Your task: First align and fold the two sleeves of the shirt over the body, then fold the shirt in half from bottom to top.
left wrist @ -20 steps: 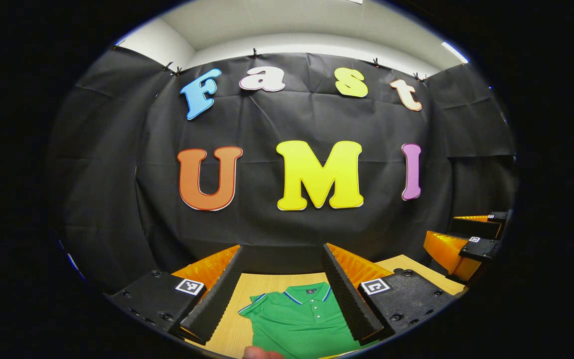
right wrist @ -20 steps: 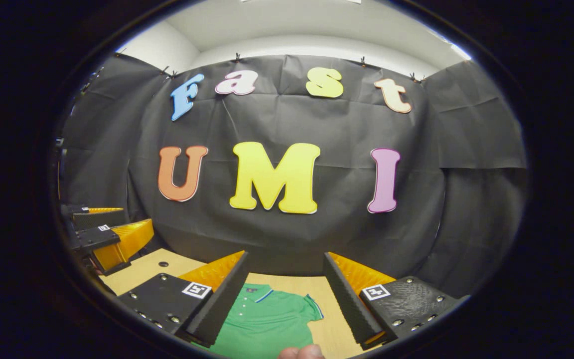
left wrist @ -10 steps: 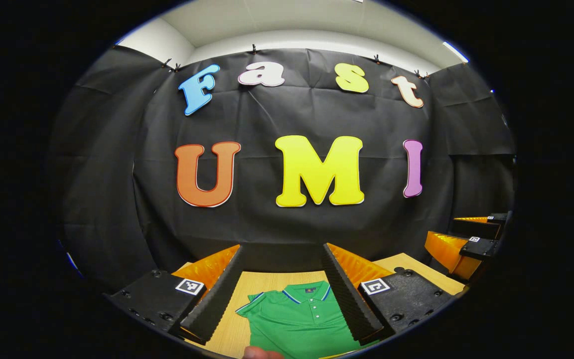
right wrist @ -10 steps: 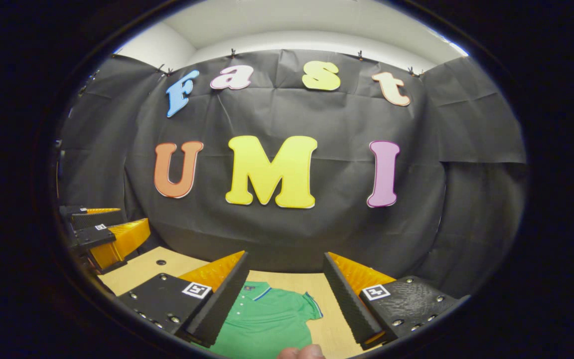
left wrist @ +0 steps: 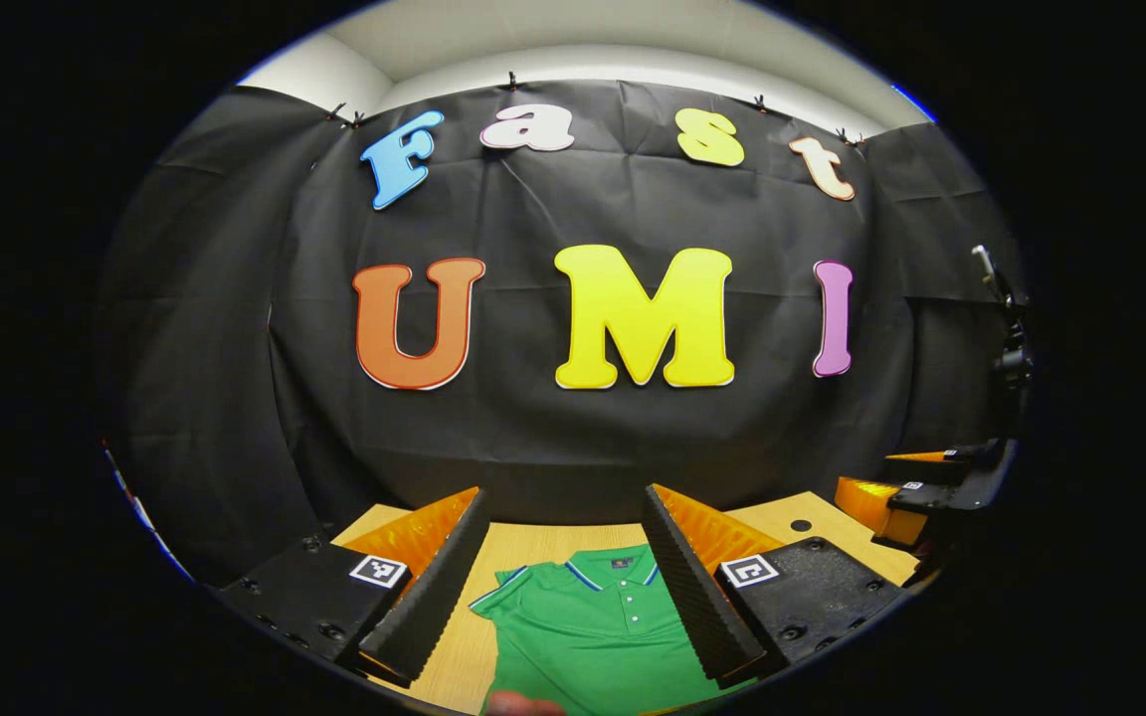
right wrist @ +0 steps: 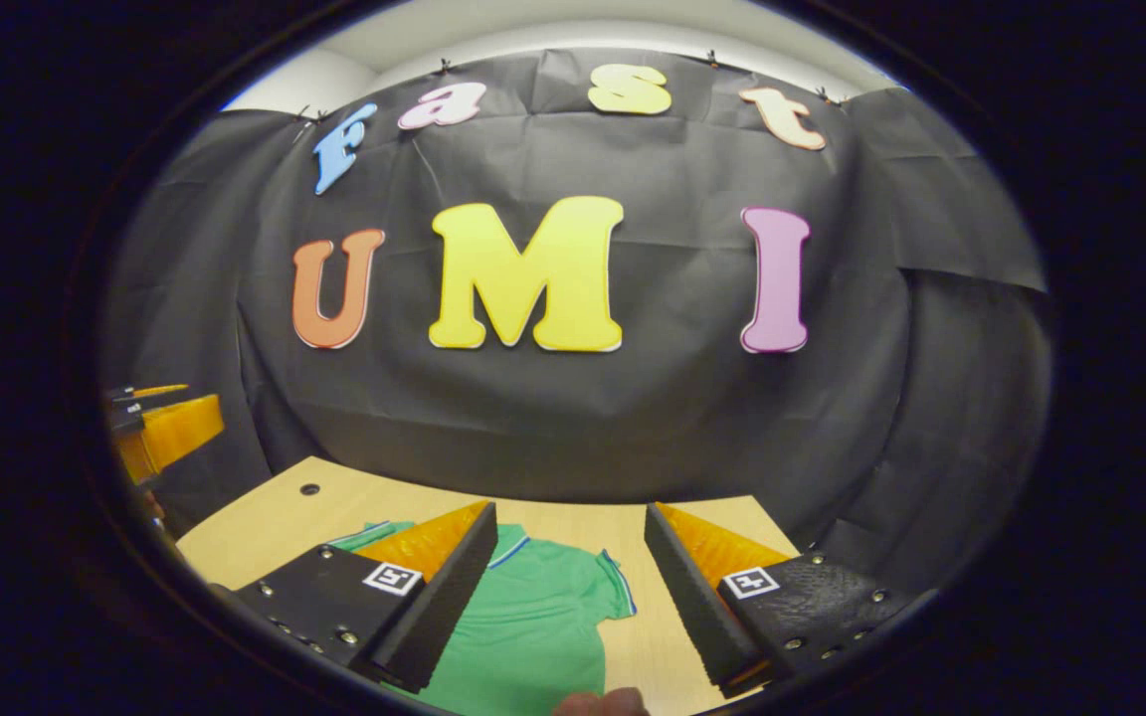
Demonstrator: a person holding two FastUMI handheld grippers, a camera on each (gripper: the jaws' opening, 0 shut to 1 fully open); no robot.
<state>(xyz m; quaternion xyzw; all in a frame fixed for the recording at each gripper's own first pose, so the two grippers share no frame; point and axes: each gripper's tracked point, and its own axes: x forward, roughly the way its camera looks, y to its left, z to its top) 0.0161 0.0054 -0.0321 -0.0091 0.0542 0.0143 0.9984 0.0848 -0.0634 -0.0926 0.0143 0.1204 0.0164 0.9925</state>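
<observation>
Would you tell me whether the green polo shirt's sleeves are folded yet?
Spread: the green polo shirt lies flat, and its sleeve sticks out sideways.

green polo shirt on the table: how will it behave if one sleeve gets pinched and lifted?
The green polo shirt lies flat and thin on the wooden table, so it is likely floppy and would drape rather than hold shape. It looks light, and the smooth tabletop may let the body slide along. The short sleeve offers little cloth, so a shallow pinch could slip off.

Both grippers are held up side by side, pointing forward. The left gripper (left wrist: 565, 572) has its fingers spread wide apart with nothing between them, and the right gripper (right wrist: 570, 577) is spread just as wide.
</observation>
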